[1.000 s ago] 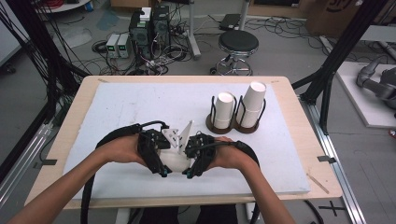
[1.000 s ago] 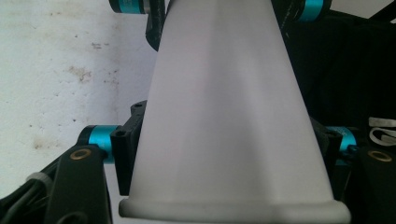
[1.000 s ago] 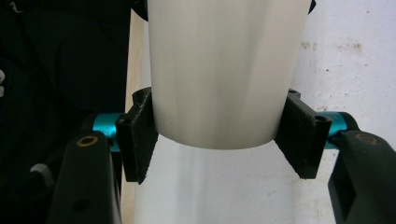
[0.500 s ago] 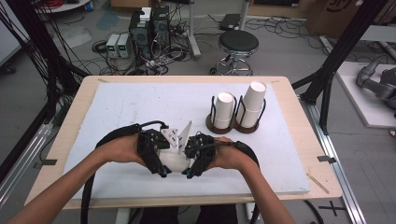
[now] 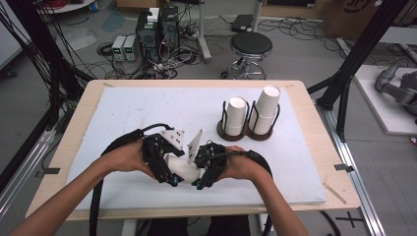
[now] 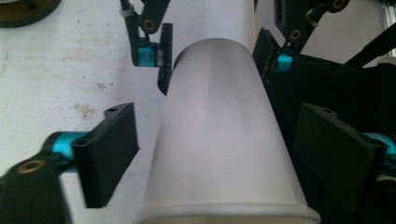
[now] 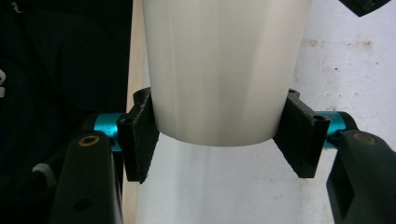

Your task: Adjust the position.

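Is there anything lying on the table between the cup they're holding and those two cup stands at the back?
Nothing visible. The white mat between the held cup and the stands looks bare. Both stands already hold cups, though.

2 cup stacks [image 5: 237, 115] [image 5: 266, 109], 1 loose cup [image 5: 183, 169], 2 hand-held grippers [image 5: 172, 181] [image 5: 195, 185].
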The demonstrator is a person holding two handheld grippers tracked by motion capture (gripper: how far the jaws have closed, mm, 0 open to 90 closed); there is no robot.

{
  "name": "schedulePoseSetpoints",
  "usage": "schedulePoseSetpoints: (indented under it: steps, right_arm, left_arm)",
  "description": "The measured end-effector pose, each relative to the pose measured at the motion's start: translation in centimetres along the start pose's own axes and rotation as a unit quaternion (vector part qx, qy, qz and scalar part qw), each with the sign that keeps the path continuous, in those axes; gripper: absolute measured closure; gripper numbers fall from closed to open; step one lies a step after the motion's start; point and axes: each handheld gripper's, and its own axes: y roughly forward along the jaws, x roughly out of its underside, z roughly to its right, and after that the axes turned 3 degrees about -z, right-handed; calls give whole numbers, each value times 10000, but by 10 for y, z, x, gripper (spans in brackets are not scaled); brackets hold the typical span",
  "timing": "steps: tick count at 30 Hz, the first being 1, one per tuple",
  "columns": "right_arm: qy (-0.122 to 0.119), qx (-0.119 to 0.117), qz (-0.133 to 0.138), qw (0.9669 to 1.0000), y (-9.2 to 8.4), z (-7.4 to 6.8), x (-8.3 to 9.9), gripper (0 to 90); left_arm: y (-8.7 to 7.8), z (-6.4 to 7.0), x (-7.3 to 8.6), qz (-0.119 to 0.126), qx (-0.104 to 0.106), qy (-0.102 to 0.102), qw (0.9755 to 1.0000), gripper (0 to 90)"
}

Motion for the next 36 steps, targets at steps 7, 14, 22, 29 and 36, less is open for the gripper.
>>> schedulePoseSetpoints:
  steps: [7,14,22,29,36]
  right_arm:
    - [17,-1,10,10000,0,1,1,371]
    - [19,-25,25,10000,0,0,1,371]
    - [41,48,184,9998,-5,0,5,371]
    - [167,132,526,9984,-11,0,16,371]
    - [303,239,915,9951,-16,0,29,370]
  left_arm:
    - [-8,0,-2,195,22,2,9998,164]
    - [-26,-1,-9,459,-73,33,9989,153]
    - [-37,1,-8,846,-110,181,9962,123]
    - [-45,1,-2,1305,-387,217,9904,139]
    - [-52,-1,8,1635,-562,70,9849,153]
